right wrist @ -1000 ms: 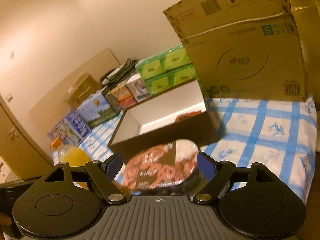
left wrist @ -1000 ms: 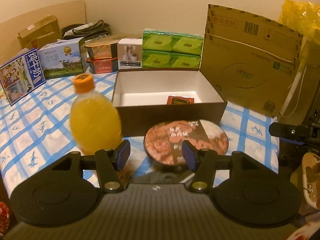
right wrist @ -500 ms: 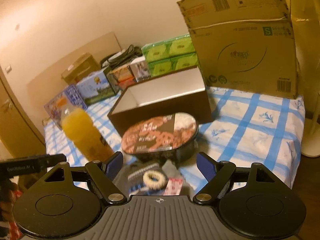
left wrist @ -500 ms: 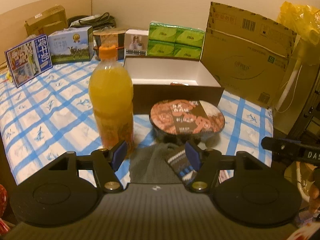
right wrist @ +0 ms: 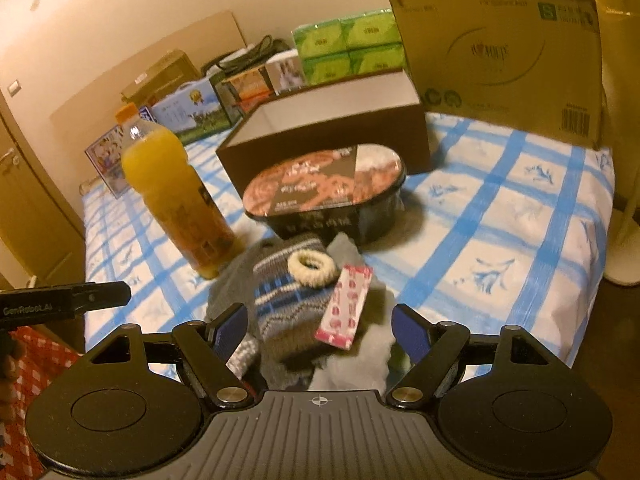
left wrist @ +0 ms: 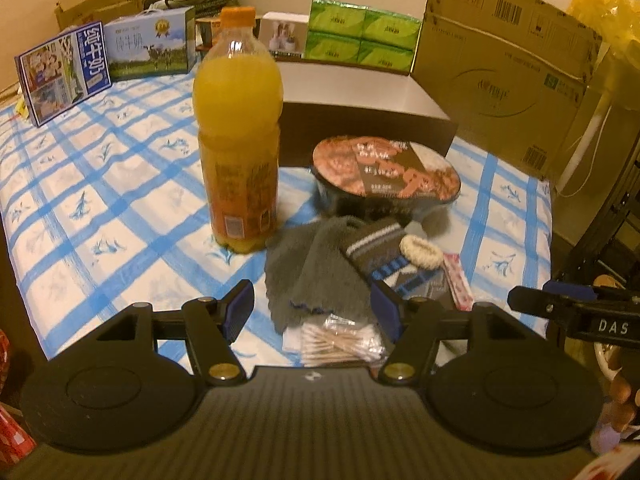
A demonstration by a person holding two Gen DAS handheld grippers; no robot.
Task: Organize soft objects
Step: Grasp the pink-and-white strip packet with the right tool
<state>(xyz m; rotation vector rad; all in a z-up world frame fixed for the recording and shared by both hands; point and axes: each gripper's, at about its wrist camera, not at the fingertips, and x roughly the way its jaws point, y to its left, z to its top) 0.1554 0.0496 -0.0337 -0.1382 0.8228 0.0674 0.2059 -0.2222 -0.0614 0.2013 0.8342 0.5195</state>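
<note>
1. On the near edge of the checked tablecloth [left wrist: 120, 216] we see the soft pile: a grey cloth [left wrist: 316, 264], a striped knit sock [right wrist: 288, 304] on top of it, and a cream hair ring [right wrist: 310, 268] resting on the sock.
2. The left gripper [left wrist: 312, 310] hangs over the near side of the grey cloth. Its jaws stand wide and hold nothing; a bag of cotton swabs [left wrist: 340, 340] lies just below them.
3. The right gripper [right wrist: 318, 330] has its jaws wide but closing a little. The sock and a pink sachet [right wrist: 346, 308] lie between them, yet the pads do not press on anything.
4. The sock's long axis runs away from the right gripper, toward the noodle bowl [right wrist: 326, 196] and the open brown box [right wrist: 328, 136] behind it.
5. We judge the right gripper nearer to the sock, so it should grip across the narrow width.
</note>
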